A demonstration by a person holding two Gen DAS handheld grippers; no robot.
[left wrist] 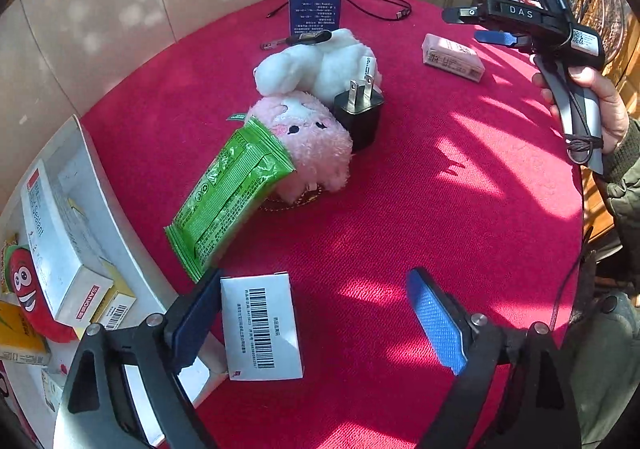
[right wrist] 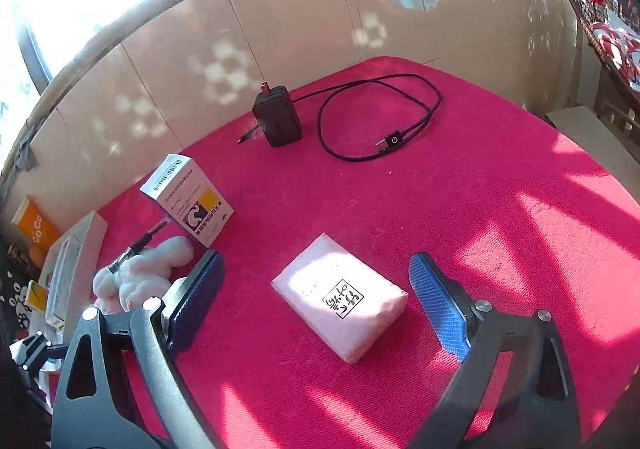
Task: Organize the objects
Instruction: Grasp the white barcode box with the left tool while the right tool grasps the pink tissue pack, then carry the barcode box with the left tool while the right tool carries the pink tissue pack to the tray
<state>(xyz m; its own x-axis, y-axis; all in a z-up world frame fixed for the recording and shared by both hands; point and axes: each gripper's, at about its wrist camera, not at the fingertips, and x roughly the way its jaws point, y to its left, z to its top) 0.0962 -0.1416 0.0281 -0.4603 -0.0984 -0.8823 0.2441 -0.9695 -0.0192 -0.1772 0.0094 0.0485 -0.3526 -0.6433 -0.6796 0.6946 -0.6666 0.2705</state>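
Note:
My left gripper (left wrist: 316, 325) is open over the red table (left wrist: 440, 209). A white barcode box (left wrist: 260, 325) lies between its fingers, close to the left pad, and the right pad (left wrist: 436, 325) is well clear of it. Beyond lie a green packet (left wrist: 232, 193), a pink plush (left wrist: 308, 145), a white plush (left wrist: 316, 65) and a black plug (left wrist: 358, 117). My right gripper (right wrist: 320, 305) is open too. It straddles a pink wrapped packet (right wrist: 340, 297) without touching it. A hand holds that gripper (left wrist: 468, 26) at the far right of the left wrist view.
A white tray (left wrist: 112, 217) at the table's left edge holds several boxes and a red strawberry toy (left wrist: 28, 289). At the far side are a blue box (left wrist: 314, 9), a black adapter (right wrist: 276, 121), a looped cable (right wrist: 380, 121), a pen (right wrist: 140, 245) and a white-and-yellow box (right wrist: 188, 201). A beige wall stands behind.

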